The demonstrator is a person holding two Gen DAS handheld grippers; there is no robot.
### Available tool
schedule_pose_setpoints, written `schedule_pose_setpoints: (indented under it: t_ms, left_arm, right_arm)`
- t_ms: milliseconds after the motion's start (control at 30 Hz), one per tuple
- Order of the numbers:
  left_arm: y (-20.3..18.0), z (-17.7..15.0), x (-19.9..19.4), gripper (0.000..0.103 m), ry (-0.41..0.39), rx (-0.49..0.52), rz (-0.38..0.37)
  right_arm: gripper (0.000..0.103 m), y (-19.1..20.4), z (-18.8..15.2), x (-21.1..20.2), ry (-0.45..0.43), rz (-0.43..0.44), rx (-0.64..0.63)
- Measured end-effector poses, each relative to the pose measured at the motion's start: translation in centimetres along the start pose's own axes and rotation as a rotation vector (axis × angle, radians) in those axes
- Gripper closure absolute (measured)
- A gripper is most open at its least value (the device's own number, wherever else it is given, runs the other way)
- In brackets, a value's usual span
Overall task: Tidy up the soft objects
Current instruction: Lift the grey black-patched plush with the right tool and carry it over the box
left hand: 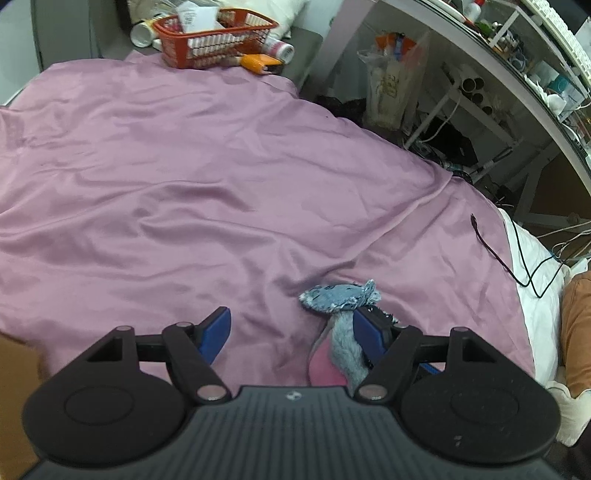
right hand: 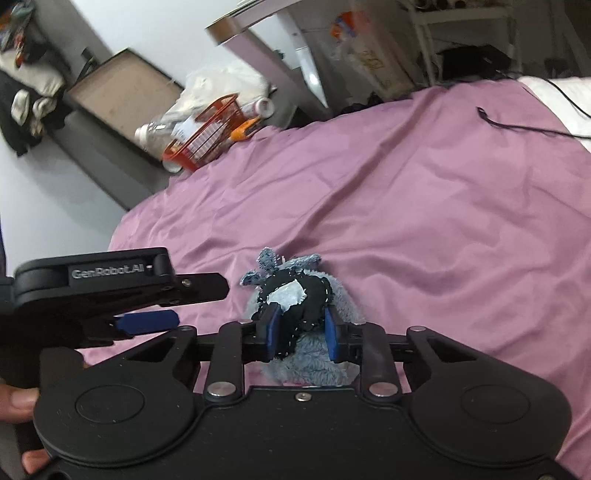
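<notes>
Your right gripper [right hand: 301,334] pinched the grey plush toy [right hand: 306,295] low over the purple bedspread [right hand: 424,221]; your left gripper [left hand: 291,332] stood spread beside it. Risk: the fuzzy pile compresses, so the toy could slip free during transfer.

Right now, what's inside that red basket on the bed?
The red basket holds white papers poking over its rim; bottles lie beside it. Anything deeper is hidden by its walls.

A purple bedspread [left hand: 221,177] covers the bed; a red basket [left hand: 216,35] sits at its far edge, a black cable [left hand: 495,254] lies right.
</notes>
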State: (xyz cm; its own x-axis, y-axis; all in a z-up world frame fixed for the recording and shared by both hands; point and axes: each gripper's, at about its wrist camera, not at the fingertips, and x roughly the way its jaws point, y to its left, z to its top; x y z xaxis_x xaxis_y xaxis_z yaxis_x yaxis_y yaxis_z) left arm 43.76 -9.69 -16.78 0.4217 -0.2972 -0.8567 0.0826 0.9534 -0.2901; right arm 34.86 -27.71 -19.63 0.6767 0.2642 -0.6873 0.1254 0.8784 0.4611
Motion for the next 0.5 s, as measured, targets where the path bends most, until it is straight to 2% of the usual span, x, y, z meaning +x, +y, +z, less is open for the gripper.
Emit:
schedule_pose_setpoints:
  t_ms: [333,400,467,500]
  left_arm:
    - [-2.7,0.9,3.4,0.031,0.017,0.017,-0.023]
    - [-3.2,0.9,3.9,0.037,0.013,0.028,-0.014]
    - [-3.3,1.0,4.3,0.055,0.017,0.024,-0.014]
    - [-3.4,1.0,4.4,0.06,0.016,0.022,-0.02]
  right_arm:
    - [0.079,-1.6,0.2,0.4,-0.004,0.009,0.032]
    - [0.079,-1.8,0.2,0.5,-0.004,0.008,0.033]
    - [0.079,-2.1,0.2,0.5,-0.005,0.014,0.04]
    - [0.079,-2.2,0.2,0.5,-0.005,0.015,0.043]
